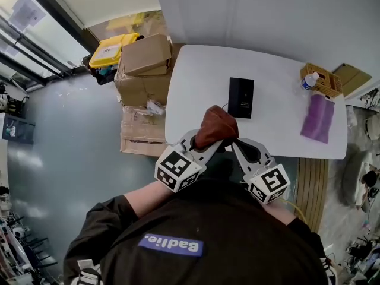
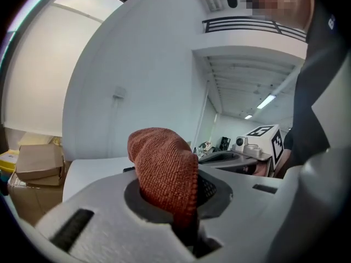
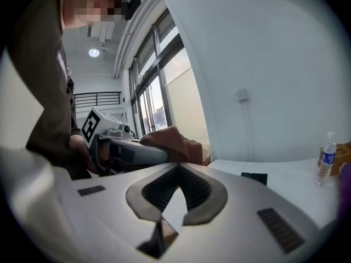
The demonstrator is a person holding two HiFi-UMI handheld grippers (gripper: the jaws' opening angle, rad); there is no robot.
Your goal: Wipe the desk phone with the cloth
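Observation:
A black desk phone (image 1: 241, 97) lies flat on the white table (image 1: 196, 82), past both grippers. My left gripper (image 1: 209, 142) is shut on a rust-brown cloth (image 1: 216, 127), which bunches up above the jaws over the table's near edge. In the left gripper view the cloth (image 2: 164, 171) fills the space between the jaws of the left gripper (image 2: 184, 223). My right gripper (image 1: 236, 144) sits right beside it, shut with nothing in it. In the right gripper view the right gripper (image 3: 167, 212) shows only a thin sliver of light between its pads, and the phone (image 3: 254, 177) appears small ahead.
A purple cloth (image 1: 319, 117) lies at the table's right end, beside a wicker basket (image 1: 323, 82) and a water bottle (image 1: 308, 80). Cardboard boxes (image 1: 145, 55) and a yellow bin (image 1: 110, 49) stand on the floor left of the table. A wall runs behind the table.

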